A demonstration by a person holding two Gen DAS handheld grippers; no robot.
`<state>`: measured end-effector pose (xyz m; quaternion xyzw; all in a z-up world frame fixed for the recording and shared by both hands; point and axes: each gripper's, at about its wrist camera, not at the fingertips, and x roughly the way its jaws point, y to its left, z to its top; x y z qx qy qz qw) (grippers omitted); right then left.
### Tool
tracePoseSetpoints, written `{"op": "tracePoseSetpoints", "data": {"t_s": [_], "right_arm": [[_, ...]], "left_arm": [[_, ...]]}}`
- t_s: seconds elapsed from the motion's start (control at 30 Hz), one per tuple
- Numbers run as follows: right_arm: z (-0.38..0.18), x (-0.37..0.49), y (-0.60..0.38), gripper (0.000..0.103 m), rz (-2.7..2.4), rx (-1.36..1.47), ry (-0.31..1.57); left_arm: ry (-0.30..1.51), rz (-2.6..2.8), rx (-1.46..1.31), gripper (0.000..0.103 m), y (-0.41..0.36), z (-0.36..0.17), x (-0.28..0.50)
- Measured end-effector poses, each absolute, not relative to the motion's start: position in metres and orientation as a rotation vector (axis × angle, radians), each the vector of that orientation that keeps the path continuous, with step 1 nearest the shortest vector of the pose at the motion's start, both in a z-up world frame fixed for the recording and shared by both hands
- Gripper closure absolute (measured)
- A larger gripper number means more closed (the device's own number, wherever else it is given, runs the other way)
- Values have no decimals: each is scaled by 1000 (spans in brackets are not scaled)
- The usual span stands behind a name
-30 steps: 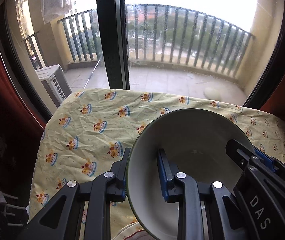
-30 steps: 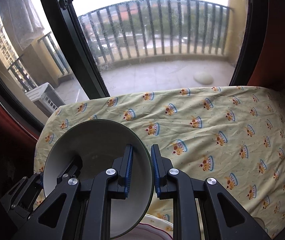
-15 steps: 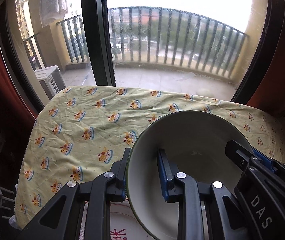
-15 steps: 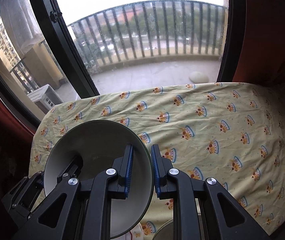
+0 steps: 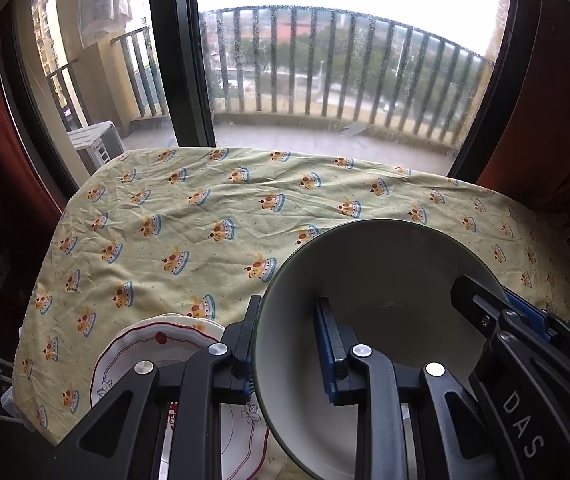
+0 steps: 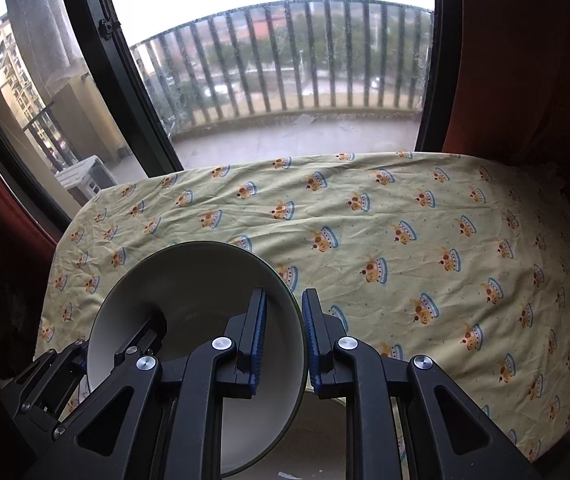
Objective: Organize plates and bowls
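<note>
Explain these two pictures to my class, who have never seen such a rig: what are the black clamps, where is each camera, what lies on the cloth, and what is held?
A person holds two hand-held grippers, each with a camera looking along its fingers. The left gripper and the right gripper both clamp the rim of one green-edged bowl, on opposite sides. Below lies a yellow patterned tablecloth. A red-trimmed plate sits on it under the left gripper. Behind is a balcony window.

The left claw [image 5: 285, 344] and the bowl [image 5: 385, 280] are covering much of the red-rimmed plate [image 5: 157, 344], the bottom edge is cutting off the bowl's lower rim, and a pale dish [image 6: 325, 432] under the right claw [image 6: 283, 340] is staying mostly hidden.
</note>
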<state>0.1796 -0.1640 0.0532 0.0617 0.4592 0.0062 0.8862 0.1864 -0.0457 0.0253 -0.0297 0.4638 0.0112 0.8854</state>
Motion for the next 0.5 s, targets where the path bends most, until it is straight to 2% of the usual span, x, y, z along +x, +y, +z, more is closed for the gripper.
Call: {"op": "tracePoseSetpoints", "data": {"t_s": [0.5], "right_arm": [[24,131,-197,81,-1,174,1027]], "left_arm": [[1030,-7,-47,80,-76,-2,144]]}}
